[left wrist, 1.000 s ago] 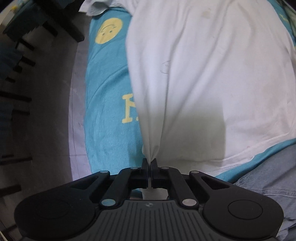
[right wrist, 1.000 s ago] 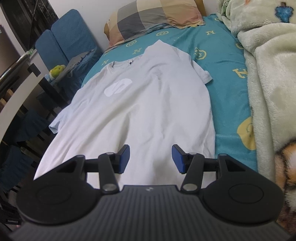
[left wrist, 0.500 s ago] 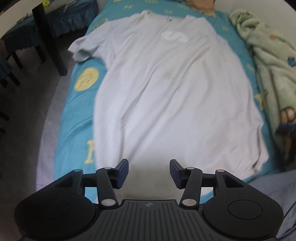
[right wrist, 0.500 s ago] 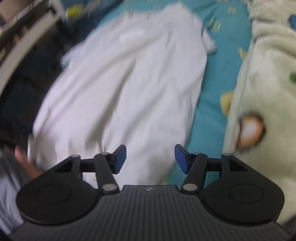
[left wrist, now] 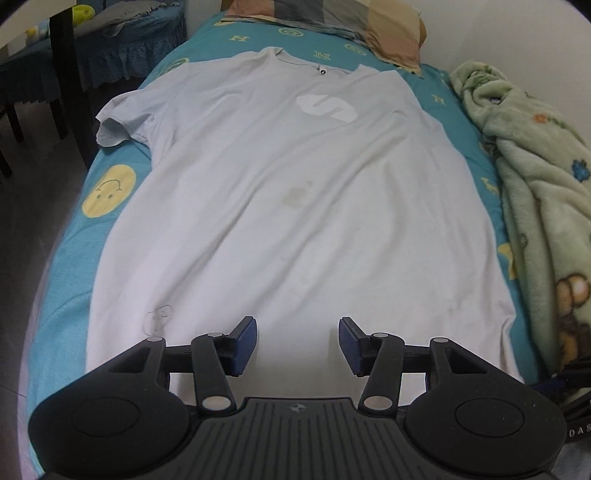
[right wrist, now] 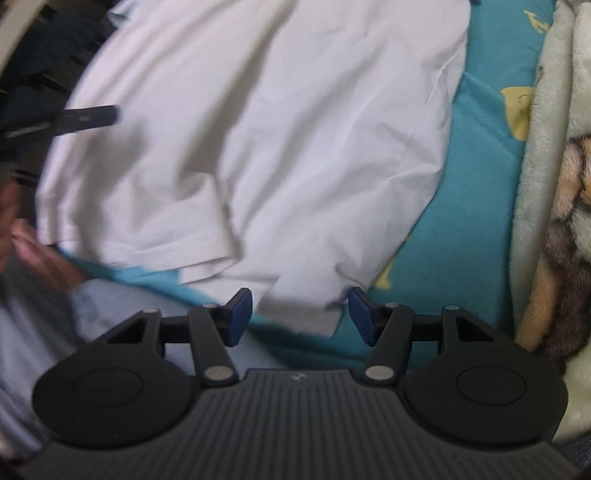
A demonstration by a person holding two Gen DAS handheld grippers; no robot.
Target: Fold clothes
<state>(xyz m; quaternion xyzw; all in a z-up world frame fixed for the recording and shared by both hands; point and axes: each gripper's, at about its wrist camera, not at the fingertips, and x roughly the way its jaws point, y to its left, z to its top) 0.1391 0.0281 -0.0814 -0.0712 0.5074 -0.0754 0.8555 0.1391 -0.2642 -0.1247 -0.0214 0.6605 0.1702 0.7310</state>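
From the left wrist view I see the bed (left wrist: 66,280) running away from me, its teal sheet covered for most of its length by the white T-shirt (left wrist: 295,206), which lies flat and face up with the collar at the far end near the pillow (left wrist: 332,22). The shirt's near hem is hidden behind my left gripper (left wrist: 297,345), so I cannot tell how it lies there. The shirt's right sleeve does not show clearly; the green fleece blanket (left wrist: 535,184) is bunched just beside that edge and leaves little bare sheet. On the other side a wider strip of sheet stays open, with the left sleeve (left wrist: 114,125) reaching toward the bed's edge, and dark furniture (left wrist: 62,74) stands near beyond it.

The right wrist view is blurred. It shows the T-shirt (right wrist: 258,147) rumpled at its near hem, with a corner of the hem (right wrist: 306,317) lying between the pads of my right gripper (right wrist: 301,317), though I cannot tell whether they touch it. A hand (right wrist: 33,251) is partly cut off at the left edge.

Both grippers stand wide apart and grasp nothing.
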